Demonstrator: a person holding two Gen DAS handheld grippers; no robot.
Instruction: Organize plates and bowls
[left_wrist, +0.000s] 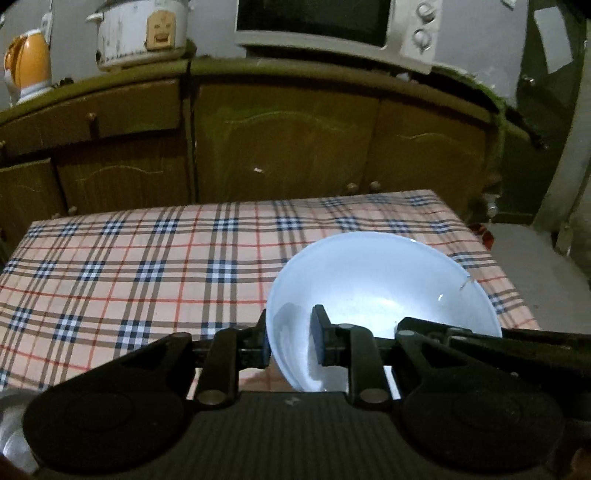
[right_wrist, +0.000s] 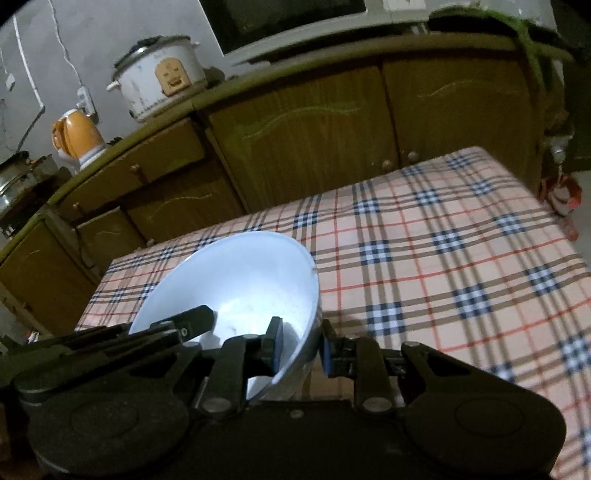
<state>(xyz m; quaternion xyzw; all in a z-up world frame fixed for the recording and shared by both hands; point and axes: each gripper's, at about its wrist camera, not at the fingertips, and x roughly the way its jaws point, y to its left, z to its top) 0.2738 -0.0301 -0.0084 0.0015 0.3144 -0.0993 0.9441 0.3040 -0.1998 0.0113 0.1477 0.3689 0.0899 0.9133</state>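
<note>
A white bowl (left_wrist: 384, 288) hangs a little above the plaid-covered table (left_wrist: 147, 258), held from both sides. My left gripper (left_wrist: 290, 343) is shut on its left rim, one pad inside the bowl and one outside. The right gripper (left_wrist: 410, 326) reaches in from the right edge of this view. In the right wrist view the same bowl (right_wrist: 236, 280) sits at the lower left, and my right gripper (right_wrist: 301, 349) is shut on its right rim. The left gripper (right_wrist: 195, 321) grips the opposite side there.
Wooden cabinets (left_wrist: 295, 140) stand just behind the table. On their top are a white rice cooker (left_wrist: 140, 29), an orange kettle (left_wrist: 27, 62) and a microwave (left_wrist: 314, 18). The plaid cloth (right_wrist: 443, 240) stretches right of the bowl. A metal pot (right_wrist: 14, 181) sits far left.
</note>
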